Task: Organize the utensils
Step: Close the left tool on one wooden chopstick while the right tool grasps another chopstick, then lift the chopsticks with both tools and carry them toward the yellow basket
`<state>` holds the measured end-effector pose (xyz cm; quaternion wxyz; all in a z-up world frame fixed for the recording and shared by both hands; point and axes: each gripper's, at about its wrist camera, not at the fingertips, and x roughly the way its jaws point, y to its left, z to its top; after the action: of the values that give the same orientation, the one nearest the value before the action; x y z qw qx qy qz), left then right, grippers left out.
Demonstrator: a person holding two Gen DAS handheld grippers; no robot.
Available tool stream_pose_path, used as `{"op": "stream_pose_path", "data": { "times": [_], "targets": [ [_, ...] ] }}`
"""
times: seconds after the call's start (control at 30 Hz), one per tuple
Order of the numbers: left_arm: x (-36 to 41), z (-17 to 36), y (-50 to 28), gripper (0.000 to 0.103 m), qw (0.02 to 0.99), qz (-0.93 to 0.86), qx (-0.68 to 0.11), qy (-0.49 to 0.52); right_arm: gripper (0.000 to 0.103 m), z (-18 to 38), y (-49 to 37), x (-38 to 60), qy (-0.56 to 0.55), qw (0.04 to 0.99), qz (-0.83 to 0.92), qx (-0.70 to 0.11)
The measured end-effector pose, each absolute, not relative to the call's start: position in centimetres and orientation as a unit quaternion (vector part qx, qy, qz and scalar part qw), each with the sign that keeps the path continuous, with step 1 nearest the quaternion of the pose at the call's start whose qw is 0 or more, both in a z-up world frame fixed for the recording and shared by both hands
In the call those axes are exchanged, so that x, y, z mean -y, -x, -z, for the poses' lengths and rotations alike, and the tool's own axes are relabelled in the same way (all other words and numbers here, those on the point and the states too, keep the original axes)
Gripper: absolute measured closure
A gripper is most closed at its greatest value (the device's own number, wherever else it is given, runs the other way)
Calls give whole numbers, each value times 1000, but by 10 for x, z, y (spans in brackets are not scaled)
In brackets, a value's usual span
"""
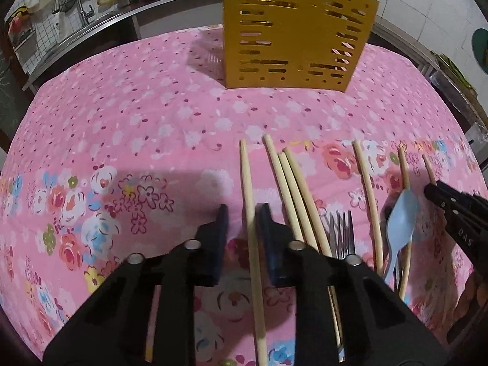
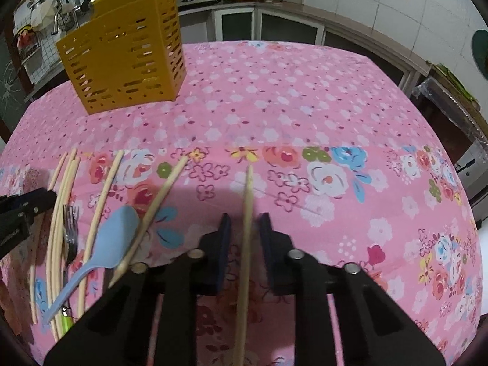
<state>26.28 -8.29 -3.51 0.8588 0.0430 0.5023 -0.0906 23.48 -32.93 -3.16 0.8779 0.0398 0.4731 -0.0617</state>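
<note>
Left gripper (image 1: 243, 213): black two-finger tool with dark blue pads, nearest the left wrist lens; a pale wooden chopstick (image 1: 250, 228) runs between the pads with a gap showing on each side, so the jaws are not seen pressing on it.
Right gripper (image 2: 244, 222): same build; a second pale wooden chopstick (image 2: 246, 238) lies between its pads, again with a gap on either side.
Writing: white letters "DAS" on the right gripper's black finger, seen at the right edge of the left wrist view; nothing else legible.
Loose utensils: between the two grippers lie more wooden chopsticks (image 1: 294, 195), a steel fork (image 1: 341, 228) and a light blue plastic spoon (image 1: 401, 216), all on the cloth, spoon resting over chopsticks.
Surface: pink floral tablecloth (image 1: 122, 122) covering the table.
Holder: yellow slotted plastic utensil caddy (image 1: 292, 36), upright at the far side of the cloth, well apart from the utensils.
Background: kitchen counter (image 2: 274, 6) with cookware, blurred.
</note>
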Motion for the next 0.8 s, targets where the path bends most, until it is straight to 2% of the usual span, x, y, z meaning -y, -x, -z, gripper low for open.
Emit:
{"op": "stream_pose_path", "data": {
  "times": [0.03, 0.13, 0.4, 0.8],
  "targets": [
    [83, 35, -265, 95, 858, 91, -504, -40, 92, 31, -236, 328, -37, 876, 63, -476],
    [84, 35, -267, 98, 856, 93, -508, -37, 96, 31, -241, 326, -38, 872, 62, -484],
    [81, 33, -266, 99, 860, 99, -500, -32, 97, 28, -233, 338, -81, 882, 50, -462],
    [79, -8, -234, 99, 907, 124, -401, -17, 97, -9, -209, 343, -121, 923, 19, -364]
  ]
}}
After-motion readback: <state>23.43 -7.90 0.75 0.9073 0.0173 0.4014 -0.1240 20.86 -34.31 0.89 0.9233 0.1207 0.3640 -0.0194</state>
